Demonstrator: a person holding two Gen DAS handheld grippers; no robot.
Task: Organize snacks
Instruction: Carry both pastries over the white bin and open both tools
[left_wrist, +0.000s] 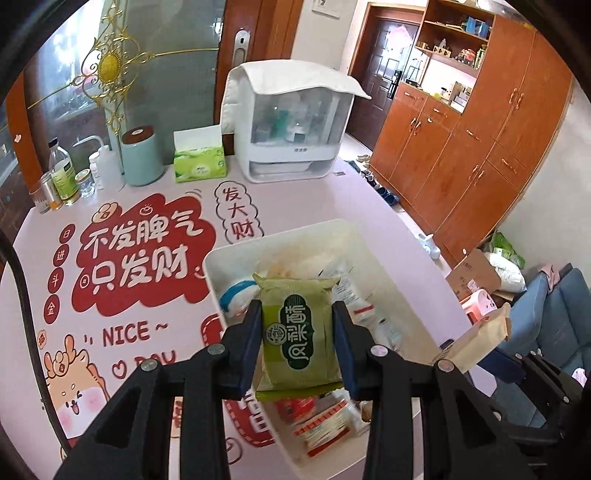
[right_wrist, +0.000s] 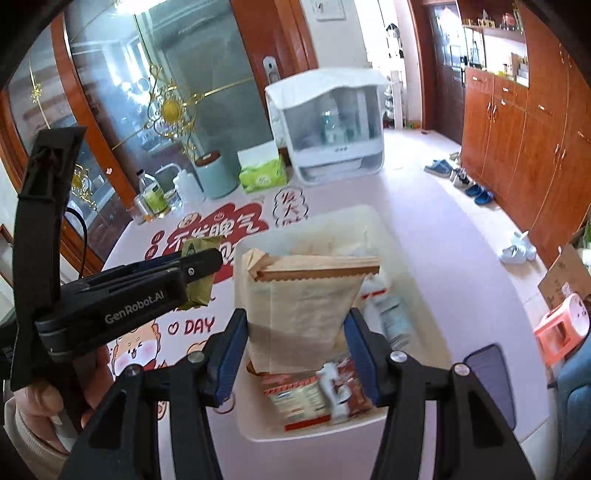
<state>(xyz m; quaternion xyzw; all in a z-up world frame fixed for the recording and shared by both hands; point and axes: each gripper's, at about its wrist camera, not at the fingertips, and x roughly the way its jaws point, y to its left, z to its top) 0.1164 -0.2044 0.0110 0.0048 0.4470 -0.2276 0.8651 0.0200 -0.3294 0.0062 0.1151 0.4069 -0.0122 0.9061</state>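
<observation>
My left gripper (left_wrist: 297, 343) is shut on a green snack packet (left_wrist: 297, 332) and holds it above the white bin (left_wrist: 236, 254). The bin holds several wrapped snacks. My right gripper (right_wrist: 295, 350) is shut on a tan paper snack bag (right_wrist: 299, 314) and holds it over the same white bin (right_wrist: 424, 295). In the right wrist view the left gripper (right_wrist: 201, 271) shows at the left with the green packet (right_wrist: 199, 288) in it. In the left wrist view the tan bag (left_wrist: 476, 341) shows at the right.
At the back of the pink table stand a white storage box (left_wrist: 291, 125), a green tissue pack (left_wrist: 199, 162), a mint canister (left_wrist: 142, 155) and several bottles (left_wrist: 66, 177). Wooden cabinets (left_wrist: 480, 140) and shoes on the floor (right_wrist: 476, 192) are at the right.
</observation>
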